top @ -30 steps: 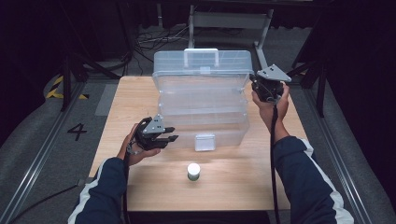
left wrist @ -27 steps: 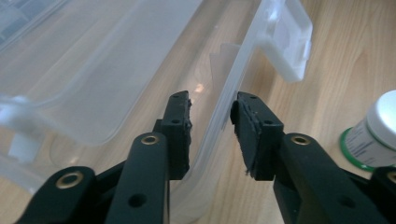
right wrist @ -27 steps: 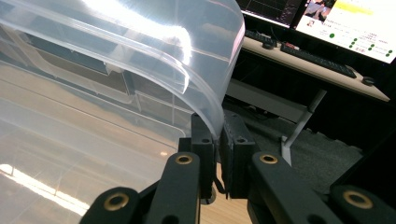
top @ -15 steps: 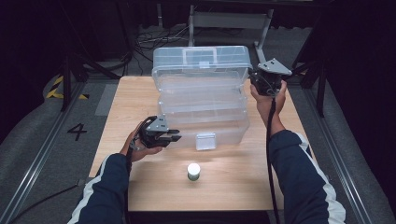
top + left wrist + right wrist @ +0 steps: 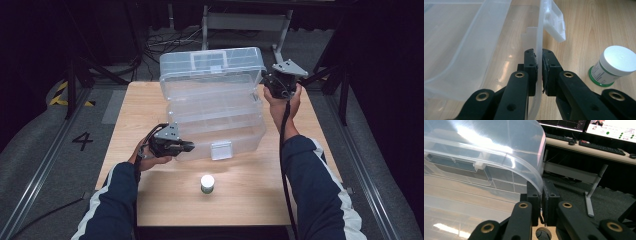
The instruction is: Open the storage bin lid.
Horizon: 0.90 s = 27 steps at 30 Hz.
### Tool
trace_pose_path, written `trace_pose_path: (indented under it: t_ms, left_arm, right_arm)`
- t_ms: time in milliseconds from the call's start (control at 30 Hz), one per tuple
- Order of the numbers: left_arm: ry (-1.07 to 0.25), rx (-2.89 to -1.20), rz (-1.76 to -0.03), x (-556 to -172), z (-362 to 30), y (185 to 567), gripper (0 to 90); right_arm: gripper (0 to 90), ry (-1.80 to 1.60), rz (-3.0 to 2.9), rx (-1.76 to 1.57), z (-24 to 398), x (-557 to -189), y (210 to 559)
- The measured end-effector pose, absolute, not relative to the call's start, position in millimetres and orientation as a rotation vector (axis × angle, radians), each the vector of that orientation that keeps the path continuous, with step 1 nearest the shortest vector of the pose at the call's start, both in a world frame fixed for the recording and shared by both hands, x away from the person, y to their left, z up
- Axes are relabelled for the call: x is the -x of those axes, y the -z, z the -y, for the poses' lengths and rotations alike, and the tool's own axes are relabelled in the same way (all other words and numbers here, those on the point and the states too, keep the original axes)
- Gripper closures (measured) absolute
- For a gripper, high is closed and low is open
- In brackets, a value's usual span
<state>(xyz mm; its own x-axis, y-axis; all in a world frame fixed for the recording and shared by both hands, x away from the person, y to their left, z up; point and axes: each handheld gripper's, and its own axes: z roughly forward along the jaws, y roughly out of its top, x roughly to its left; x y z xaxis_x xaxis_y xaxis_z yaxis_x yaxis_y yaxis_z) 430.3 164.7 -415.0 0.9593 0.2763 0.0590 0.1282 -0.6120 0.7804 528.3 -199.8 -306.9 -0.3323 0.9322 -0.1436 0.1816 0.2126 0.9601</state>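
On the wooden table (image 5: 125, 120) stands a clear plastic storage box (image 5: 215, 107), whose front wall the left gripper (image 5: 539, 66) has just closed on beside the white latch (image 5: 554, 21), while the right gripper (image 5: 541, 202) pinches the raised lid's (image 5: 499, 137) curved corner edge, a white-capped jar (image 5: 207, 183) standing nearby.

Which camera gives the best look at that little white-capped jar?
The left gripper view: the jar sits close, showing its white cap, printed label and green base on the table. The high view shows the jar whole but tiny, standing apart in front of the clear box. The right gripper view looks along the box's lid instead.
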Motion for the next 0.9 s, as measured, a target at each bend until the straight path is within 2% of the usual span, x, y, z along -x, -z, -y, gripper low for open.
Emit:
trace_pose_path:
  t_ms: [133, 567, 900]
  left_arm:
    - [-0.268, -2.249, -0.309, -427, -164, 413, 81.1]
    - [-0.384, -2.218, -0.447, -424, -179, 409, 63.1]
    - [-0.375, -2.192, -0.462, -423, -182, 408, 64.3]
  right_arm:
    - [86.2, -1.19, -1.685, -1.066, 200, -528, 307]
    - [86.1, -1.141, -1.675, -1.065, 209, -509, 302]
    - [86.1, -1.145, -1.68, -1.079, 208, -519, 299]
